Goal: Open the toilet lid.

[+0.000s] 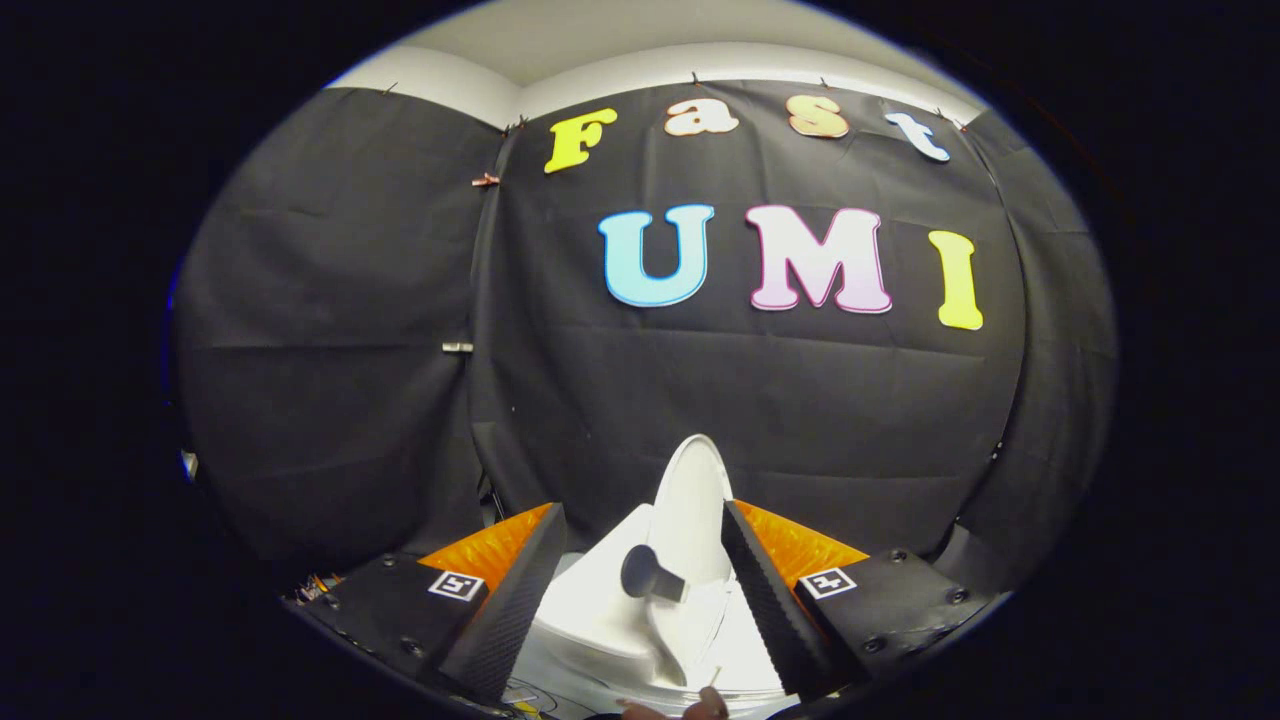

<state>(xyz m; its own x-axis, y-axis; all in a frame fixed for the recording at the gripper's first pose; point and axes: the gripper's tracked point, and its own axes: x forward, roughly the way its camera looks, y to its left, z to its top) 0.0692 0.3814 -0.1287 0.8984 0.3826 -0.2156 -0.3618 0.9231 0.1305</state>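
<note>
While the toilet lid [692, 505] stands raised between my fingers, the gripper [640, 590] is spread wide and pressing on nothing. My worry: if it isn't past its balance point, the lid could drop back onto the toilet [600, 620] with nothing holding it.

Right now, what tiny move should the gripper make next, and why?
Probably back straight out and let go. The toilet lid already stands raised, nearly upright against the black cloth wall, above the white toilet. The gripper is open, its fingers either side of the lid without squeezing it, so opening looks finished.
</note>
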